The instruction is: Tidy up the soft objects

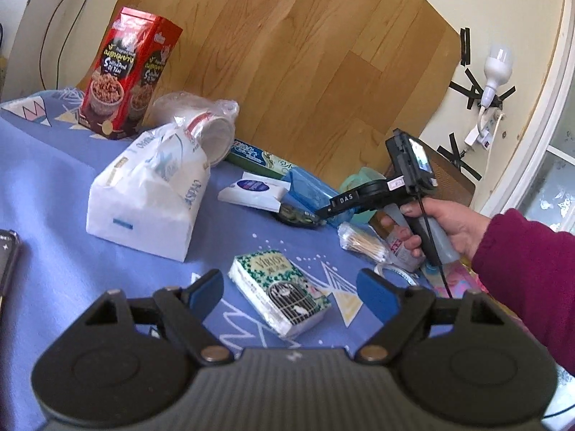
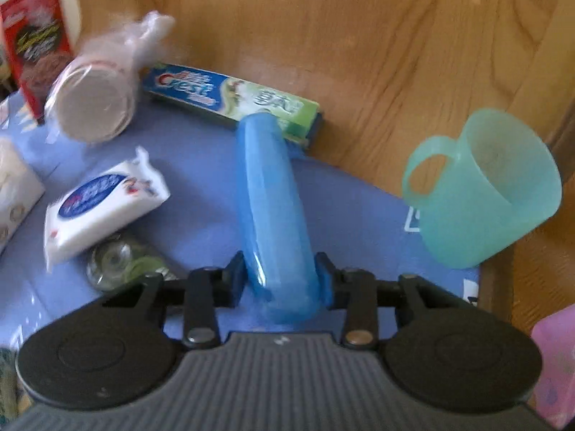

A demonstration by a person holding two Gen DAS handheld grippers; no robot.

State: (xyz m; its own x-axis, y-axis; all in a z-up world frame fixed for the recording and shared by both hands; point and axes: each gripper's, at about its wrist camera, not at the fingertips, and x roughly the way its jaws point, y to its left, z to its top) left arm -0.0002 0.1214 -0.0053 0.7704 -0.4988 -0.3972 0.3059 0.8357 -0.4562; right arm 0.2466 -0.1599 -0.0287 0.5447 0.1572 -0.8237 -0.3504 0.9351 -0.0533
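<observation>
My left gripper (image 1: 289, 287) is standing spread, the green tissue pack (image 1: 278, 292) lying between its fingers, untouched. My right gripper (image 2: 281, 280) is pinching the blue case (image 2: 273, 194), which is pointing toward twelve o'clock.

My left camera looks low across the blue tablecloth (image 1: 54, 186) toward the wooden board (image 1: 305, 54). My right camera looks steeply down, close. Both see the toothpaste box (image 2: 230, 97) and the blue case (image 2: 273, 208).
</observation>
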